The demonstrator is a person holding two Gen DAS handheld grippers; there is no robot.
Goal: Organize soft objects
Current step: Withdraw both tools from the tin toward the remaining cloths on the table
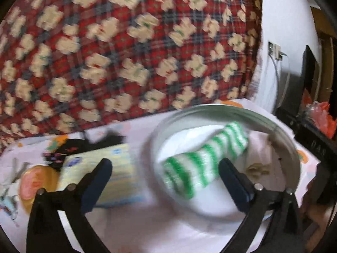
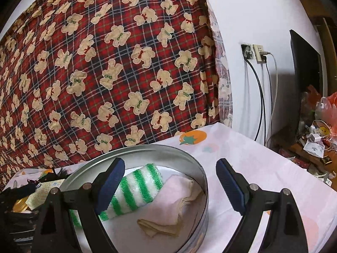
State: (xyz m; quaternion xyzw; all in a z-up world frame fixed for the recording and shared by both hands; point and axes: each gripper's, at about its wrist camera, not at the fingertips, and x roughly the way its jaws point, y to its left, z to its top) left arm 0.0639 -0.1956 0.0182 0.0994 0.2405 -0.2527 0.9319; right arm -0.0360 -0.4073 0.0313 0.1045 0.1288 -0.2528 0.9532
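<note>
over tablecloth (image 1: 130, 227), left gripper (image 1: 164, 166) gapes (holding nothing).

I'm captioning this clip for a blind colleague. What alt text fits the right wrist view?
A round metal tin on a pale printed tablecloth holds a green-and-white striped cloth beside a folded pink cloth. The open right gripper frames it, against a red plaid teddy-bear fabric.

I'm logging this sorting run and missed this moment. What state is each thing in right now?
Left tongs: open, holding nothing.
Right tongs: open, empty.
Round metal tin: lidless, on the table.
Green-and-white striped cloth: rolled, lying in the tin.
Pink cloth: folded, in the tin beside the striped one.
Tissue pack: outside the tin, on the table.
</note>
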